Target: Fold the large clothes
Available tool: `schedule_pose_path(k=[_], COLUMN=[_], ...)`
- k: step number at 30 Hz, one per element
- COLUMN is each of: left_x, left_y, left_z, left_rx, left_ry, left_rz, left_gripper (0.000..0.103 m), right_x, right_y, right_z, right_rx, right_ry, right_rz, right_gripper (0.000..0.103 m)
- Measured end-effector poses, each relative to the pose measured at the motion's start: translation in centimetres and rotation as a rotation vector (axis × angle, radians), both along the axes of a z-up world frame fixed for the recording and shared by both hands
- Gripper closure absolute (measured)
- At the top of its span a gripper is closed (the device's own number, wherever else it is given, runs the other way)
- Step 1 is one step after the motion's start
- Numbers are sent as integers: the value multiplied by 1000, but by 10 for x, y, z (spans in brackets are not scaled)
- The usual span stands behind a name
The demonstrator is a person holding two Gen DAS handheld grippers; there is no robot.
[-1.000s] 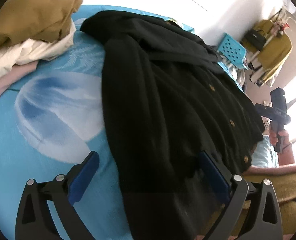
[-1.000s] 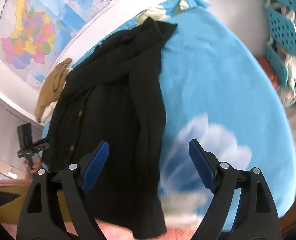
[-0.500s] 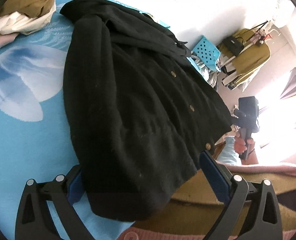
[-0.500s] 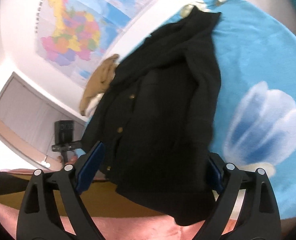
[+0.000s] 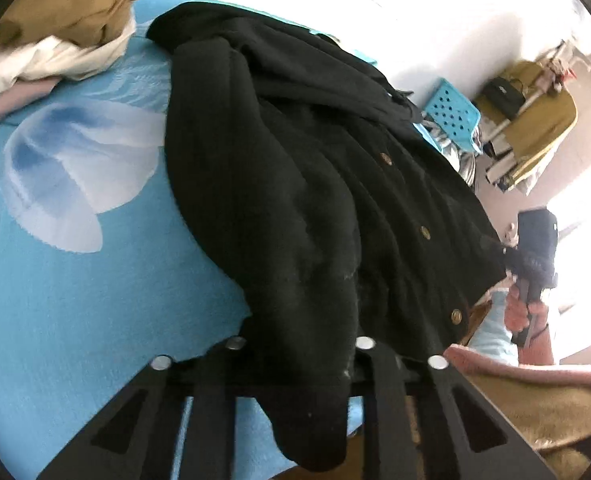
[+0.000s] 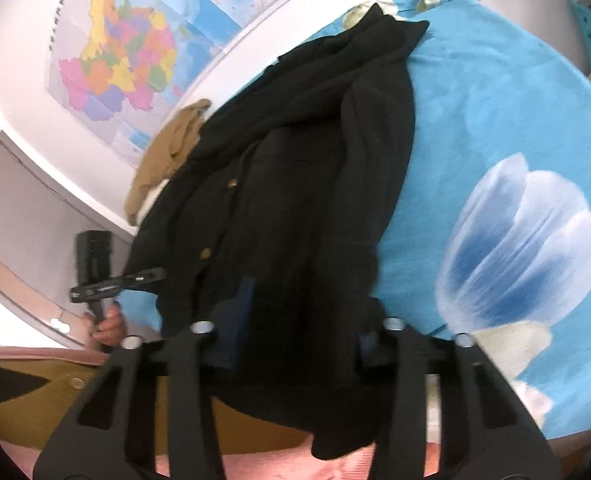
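Note:
A black coat (image 5: 295, 160) with gold buttons lies lengthwise on the blue flowered bed sheet (image 5: 75, 300). Its hem hangs over the near edge of the bed. In the left wrist view my left gripper (image 5: 299, 344) is closing, its jaws drawn close, with a bunch of hem fabric pinched between them. In the right wrist view the coat (image 6: 315, 140) runs away from my right gripper (image 6: 303, 320). This gripper's jaws are closing too, and its blue pads (image 6: 241, 304) press on the other hem corner. Each view shows the other gripper in a hand at the side.
Brown and cream clothes (image 5: 63, 12) are piled at the far left of the bed. A blue perforated basket (image 5: 451, 116) and a chair with a yellow garment (image 5: 535, 120) stand beyond the bed. A map (image 6: 123, 52) hangs on the wall. A pink sleeve (image 5: 535, 372) lies close by.
Both grippers came in to the coat's near hem. Their jaws went from wide apart to closed in on the fabric, which now bunches between them.

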State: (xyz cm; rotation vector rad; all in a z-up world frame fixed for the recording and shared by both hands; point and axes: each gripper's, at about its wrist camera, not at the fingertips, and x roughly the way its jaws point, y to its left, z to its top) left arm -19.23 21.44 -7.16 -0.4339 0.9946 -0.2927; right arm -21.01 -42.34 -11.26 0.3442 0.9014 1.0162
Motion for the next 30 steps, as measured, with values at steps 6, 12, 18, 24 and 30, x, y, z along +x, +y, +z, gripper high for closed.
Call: schedule_pose_path(k=[6, 12, 18, 24, 30], left_x=[-21, -52, -63, -52, -30], left_y=[12, 26, 30, 28, 19], left_z=[41, 81, 70, 69, 31], left_rx=[-60, -72, -122, -122, -126], left_ry=[-113, -234, -205, -227, -98], left_rz=[14, 45, 44, 33, -30], left_gripper=[95, 95, 97, 98, 69], right_x=[-26, -52, -55, -49, -49], right_y=[-13, -22, -26, -16, -13], right_z=[48, 74, 55, 62, 63], right_rx=[161, 227, 187, 194, 206], right_ry=[-88, -133, -50, -47, -36], right_rz=[-1, 31, 21, 29, 36], right_gripper=[83, 83, 83, 83, 82])
